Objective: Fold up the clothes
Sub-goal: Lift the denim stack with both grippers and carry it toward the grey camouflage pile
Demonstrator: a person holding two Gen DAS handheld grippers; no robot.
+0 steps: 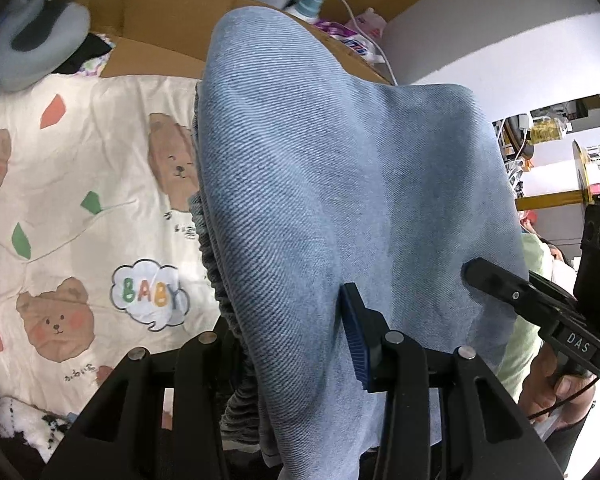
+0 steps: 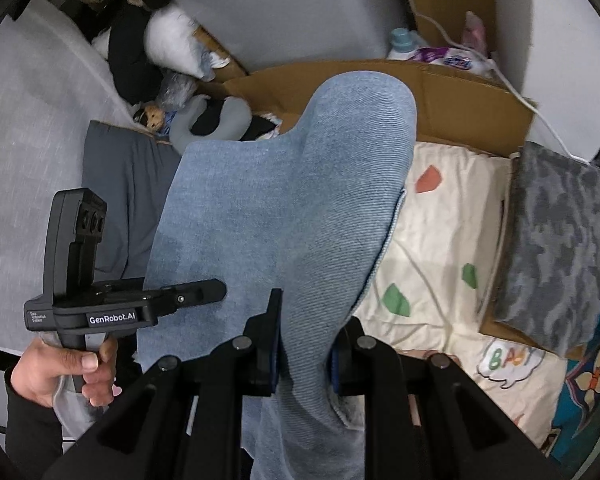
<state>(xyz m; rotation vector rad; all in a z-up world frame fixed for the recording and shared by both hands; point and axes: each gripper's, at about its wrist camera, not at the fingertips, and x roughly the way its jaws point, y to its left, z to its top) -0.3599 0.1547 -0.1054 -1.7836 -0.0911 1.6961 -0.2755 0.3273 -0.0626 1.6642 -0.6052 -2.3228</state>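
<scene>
Denim jeans (image 1: 332,184) fill both views, hanging lifted above the bear-print quilt (image 1: 80,168) and spanning the two grippers. Left gripper (image 1: 296,344) clamps a thick bunch near the elastic waistband (image 1: 216,264). Right gripper (image 2: 302,344) pinches a narrower fold of the same denim, with a camouflage cloth (image 2: 556,248) lying to its right.

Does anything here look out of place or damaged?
Nothing looks damaged. The light blue denim garment hangs bunched, not flat, gripped by both the left gripper and the right gripper above the cream bear-print quilt.
</scene>
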